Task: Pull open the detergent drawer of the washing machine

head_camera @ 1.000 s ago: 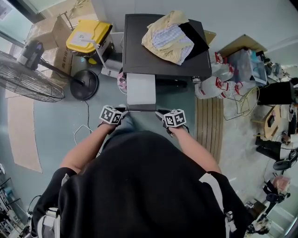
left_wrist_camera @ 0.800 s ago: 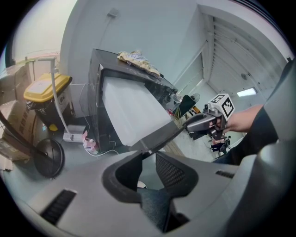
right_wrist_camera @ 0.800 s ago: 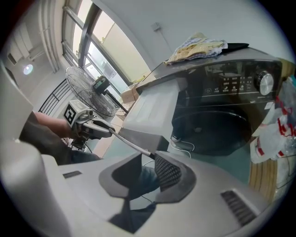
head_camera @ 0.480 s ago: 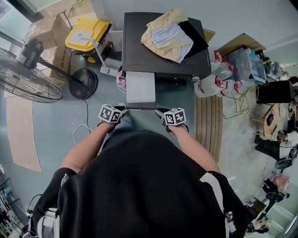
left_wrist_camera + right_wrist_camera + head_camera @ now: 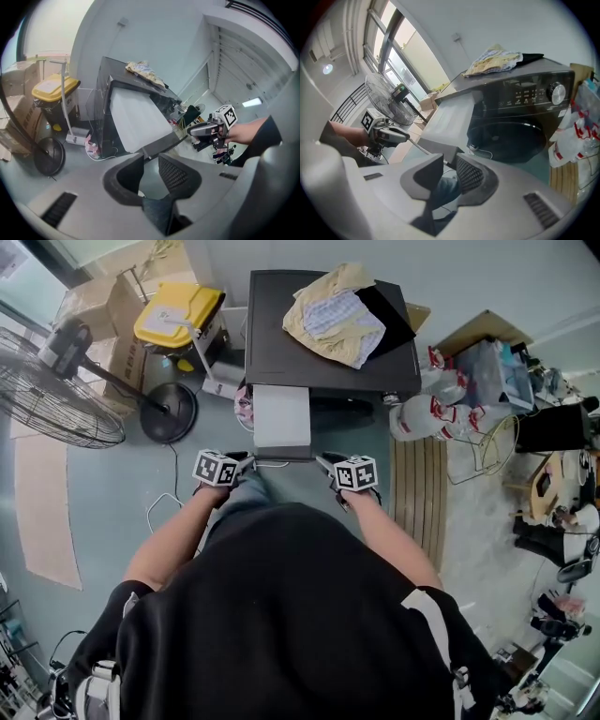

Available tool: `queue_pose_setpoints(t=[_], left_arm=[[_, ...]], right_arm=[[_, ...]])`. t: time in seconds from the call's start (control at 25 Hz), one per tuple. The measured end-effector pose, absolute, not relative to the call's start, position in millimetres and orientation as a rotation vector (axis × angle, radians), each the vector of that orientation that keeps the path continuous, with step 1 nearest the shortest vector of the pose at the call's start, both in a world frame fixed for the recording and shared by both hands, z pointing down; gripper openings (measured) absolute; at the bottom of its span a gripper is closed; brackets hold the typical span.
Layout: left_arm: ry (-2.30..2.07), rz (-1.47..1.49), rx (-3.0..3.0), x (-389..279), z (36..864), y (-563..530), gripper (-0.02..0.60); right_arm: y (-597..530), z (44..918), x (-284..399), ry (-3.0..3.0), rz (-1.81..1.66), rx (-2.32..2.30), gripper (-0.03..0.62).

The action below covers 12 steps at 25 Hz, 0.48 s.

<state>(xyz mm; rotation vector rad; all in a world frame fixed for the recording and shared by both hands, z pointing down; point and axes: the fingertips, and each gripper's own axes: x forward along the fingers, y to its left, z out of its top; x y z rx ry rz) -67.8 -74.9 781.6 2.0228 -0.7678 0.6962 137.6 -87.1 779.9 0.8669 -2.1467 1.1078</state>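
The fingers [image 5: 176, 173] of the left gripper [image 5: 150, 157] stand apart, with one end of the dark drawer front [image 5: 161, 144] just at their tips, and I see no pad pressing on it. The right gripper [image 5: 449, 159] is the same at the other end: its jaws have just been opening a little and hold nothing.

The detergent drawer [image 5: 281, 418] already stands far out of the washing machine [image 5: 272, 334], at the machine's front upper corner. I judge the pull is done, or nearly, and only the letting go is left.

The print on the control panel [image 5: 525, 96] is too small to read. The label on the yellow bin [image 5: 173, 310] is also not readable.
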Motion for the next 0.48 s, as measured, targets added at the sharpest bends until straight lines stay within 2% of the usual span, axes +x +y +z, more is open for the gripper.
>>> queue_pose_setpoints(t=[0.48], left_arm=[[-0.894,0.599,2.127,-74,721,-106,0.103]], right_arm=[[-153,700,157,-2.286,1.06,1.126,0.081]])
